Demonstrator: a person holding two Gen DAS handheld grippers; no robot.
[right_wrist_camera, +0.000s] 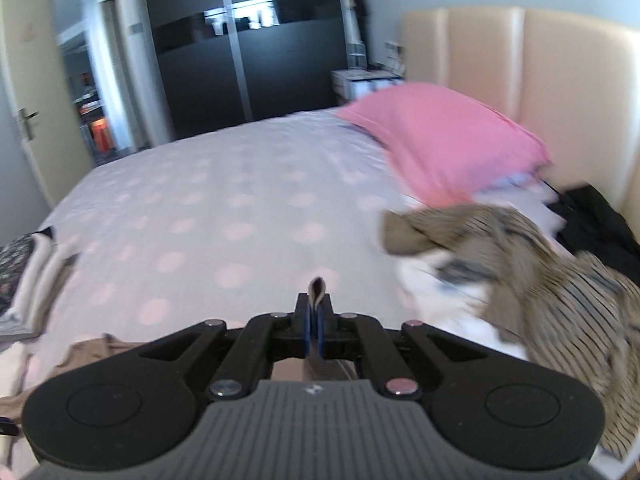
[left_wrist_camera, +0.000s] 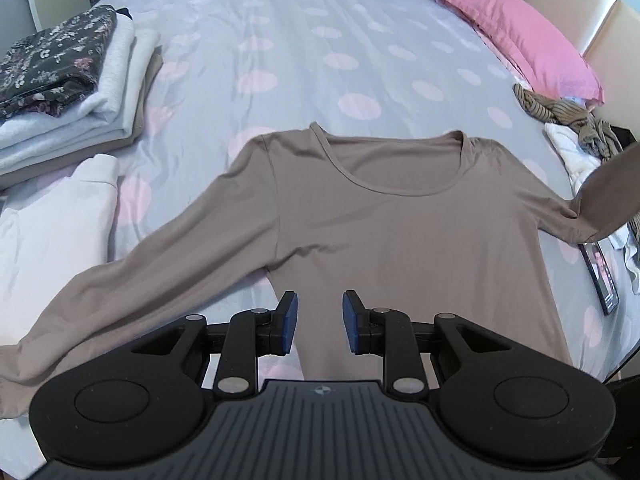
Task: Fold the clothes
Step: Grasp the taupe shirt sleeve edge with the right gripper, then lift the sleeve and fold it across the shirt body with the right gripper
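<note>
Bed (left_wrist_camera: 304, 40): dotted cover | near centre: taupe top (left_wrist_camera: 360, 220) lay flat | far left: folded stack (left_wrist_camera: 72, 92) | far right: pink pillow (left_wrist_camera: 520, 40)

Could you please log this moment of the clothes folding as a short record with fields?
surface: bed with dotted cover
garment in work: taupe long-sleeved top, spread flat, neckline away from the camera
left gripper: open, above the top's lower part, holding nothing
right gripper: shut on a fold of the top's fabric
right sleeve: lifted off the bed
folded stack: far left of the bed
unfolded pile: by the pink pillow
</note>
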